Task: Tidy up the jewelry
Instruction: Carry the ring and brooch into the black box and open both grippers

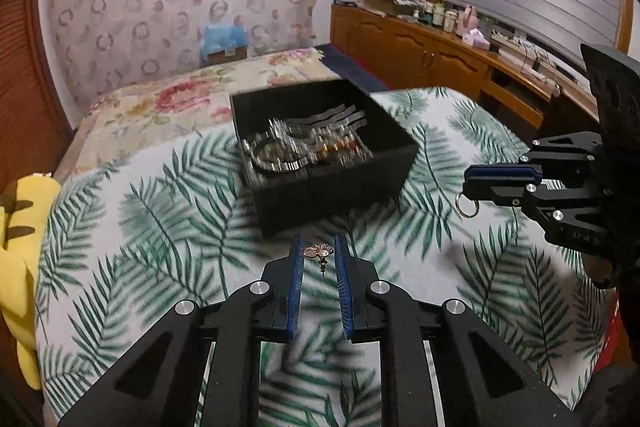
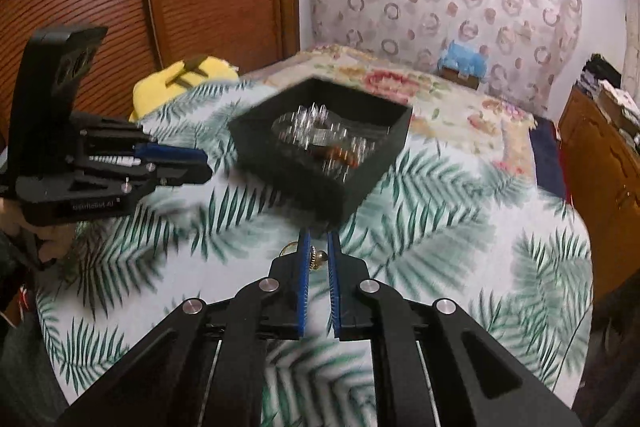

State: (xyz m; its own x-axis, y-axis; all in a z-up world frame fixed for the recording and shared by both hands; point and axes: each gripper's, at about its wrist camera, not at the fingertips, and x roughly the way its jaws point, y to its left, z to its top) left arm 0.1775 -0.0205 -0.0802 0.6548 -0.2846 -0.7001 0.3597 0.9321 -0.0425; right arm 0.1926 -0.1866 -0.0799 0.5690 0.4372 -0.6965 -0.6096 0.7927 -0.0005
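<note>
Bedroom setup here: a bed with a palm-leaf blanket over a floral cover, wooden sliding doors on one side and a low dresser under the window on the other. The black jewelry box sits open on the blanket, already holding a pile of silvery bracelets and some amber-looking beads. Both tools are loaded right now. The left tool is clenched on a small gold stud earring, pinned right at the fingertips with its post hanging down. The right tool is pinched on a ring-shaped piece with a little round bead between the pads; in the left wrist view it shows at about 3 o'clock with a metal loop dangling under the tips. From either camera the box is at 12 o'clock, near but just past the tips, so neither piece is over it yet. My read: this is the carry step, pieces picked and heading for the box. Next move probably calls for bringing each tool over the rim and letting go low, since tiny stuff like this bounces or snags on the pads.
</note>
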